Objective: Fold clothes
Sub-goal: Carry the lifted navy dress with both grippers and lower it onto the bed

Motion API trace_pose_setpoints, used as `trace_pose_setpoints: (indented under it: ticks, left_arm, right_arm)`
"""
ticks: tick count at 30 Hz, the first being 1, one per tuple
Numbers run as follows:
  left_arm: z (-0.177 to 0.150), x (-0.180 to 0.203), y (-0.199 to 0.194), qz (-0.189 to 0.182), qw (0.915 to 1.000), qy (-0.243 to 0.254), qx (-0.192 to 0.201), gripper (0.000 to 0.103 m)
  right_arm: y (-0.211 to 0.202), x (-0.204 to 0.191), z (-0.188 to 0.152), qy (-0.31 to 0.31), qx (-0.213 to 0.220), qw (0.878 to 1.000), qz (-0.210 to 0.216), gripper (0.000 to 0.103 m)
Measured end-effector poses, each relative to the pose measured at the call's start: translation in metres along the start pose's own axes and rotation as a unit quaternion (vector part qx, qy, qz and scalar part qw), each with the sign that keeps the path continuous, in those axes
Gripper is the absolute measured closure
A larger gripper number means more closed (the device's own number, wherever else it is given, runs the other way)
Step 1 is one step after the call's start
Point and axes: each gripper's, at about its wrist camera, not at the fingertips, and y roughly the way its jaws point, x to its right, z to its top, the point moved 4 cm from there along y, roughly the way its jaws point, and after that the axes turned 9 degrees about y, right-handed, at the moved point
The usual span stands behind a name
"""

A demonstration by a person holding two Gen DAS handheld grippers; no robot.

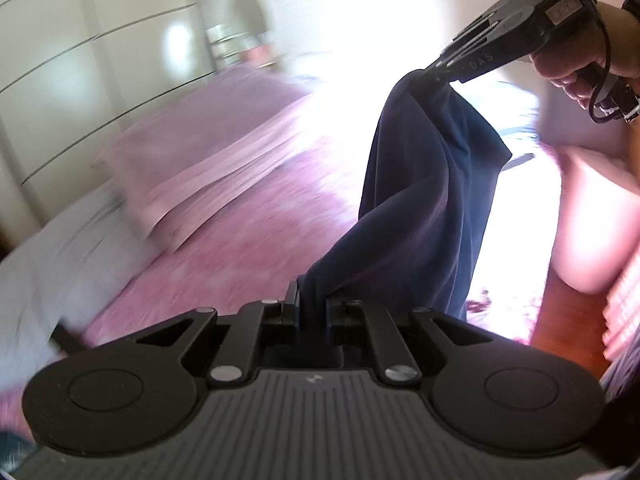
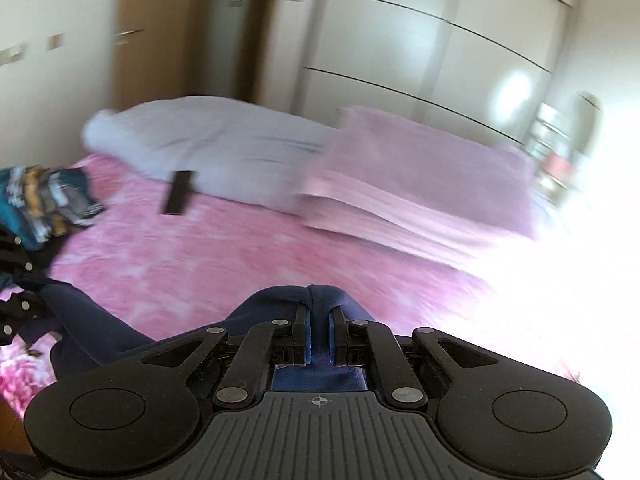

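At the far left of the right wrist view a heap of patterned clothes [image 2: 48, 200] lies on the pink bed [image 2: 200, 256], with a dark flat object [image 2: 178, 194] propped against the grey pillow [image 2: 208, 140] and a pink pillow [image 2: 420, 176] further right. In the middle, the right gripper [image 2: 319, 320] has its jaws nearly closed, pinching a fold of the navy garment [image 2: 280, 304], which trails off to the lower left. In the left wrist view the left gripper [image 1: 312, 300] is likewise clamped almost shut on another edge of the same cloth, and the garment [image 1: 432, 184] hangs in the air between the two tools, above the bed and not yet spread flat. To do this step well, I judge the two held corners should be drawn apart until the cloth hangs taut and square, then lowered evenly onto a bare stretch of bed away from the pillows. Everything behind the tools is smeared with blur, the right side of both views is washed out by glare, and the garment's type and lower hem cannot be made out.
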Motion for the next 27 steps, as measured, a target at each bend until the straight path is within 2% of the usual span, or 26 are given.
trace_pose_setpoints:
  ticks: [4,9,11,16,19,20,24,27]
  left_arm:
    - [0.019,-0.001,-0.003,-0.034,0.9973,0.059,0.030,0.095]
    - [0.039,-0.018,-0.017,-0.046,0.9891,0.115,0.079,0.095]
    - [0.048,-0.024,-0.029,-0.044,0.9870,0.123,0.093,0.095]
    - [0.067,-0.060,-0.038,-0.048,0.9901,0.091,0.096,0.094]
    - [0.075,-0.076,-0.041,-0.045,0.9944,0.064,0.072,0.094]
    - [0.077,-0.088,-0.025,-0.042,0.9961,0.051,0.058,0.094]
    - [0.073,-0.130,0.036,-0.022,0.9997,-0.010,-0.005,0.091]
    - [0.047,-0.171,0.127,0.016,0.9927,-0.080,-0.090,0.081]
  right_arm:
    - [-0.048,0.023,-0.022,0.060,-0.003,0.997,-0.051,0.097]
    - [-0.108,0.008,-0.030,0.088,0.011,0.992,-0.085,0.097]
    - [-0.137,0.001,-0.027,0.093,0.024,0.991,-0.094,0.097]
    - [-0.169,-0.003,0.006,0.114,0.048,0.988,-0.088,0.097]
    - [-0.152,0.004,0.035,0.117,0.043,0.990,-0.071,0.097]
    - [-0.137,0.008,0.043,0.113,0.037,0.991,-0.064,0.097]
    - [-0.047,0.037,0.073,0.088,0.001,0.996,-0.032,0.096]
    - [0.057,0.074,0.080,0.063,-0.041,0.997,-0.005,0.090]
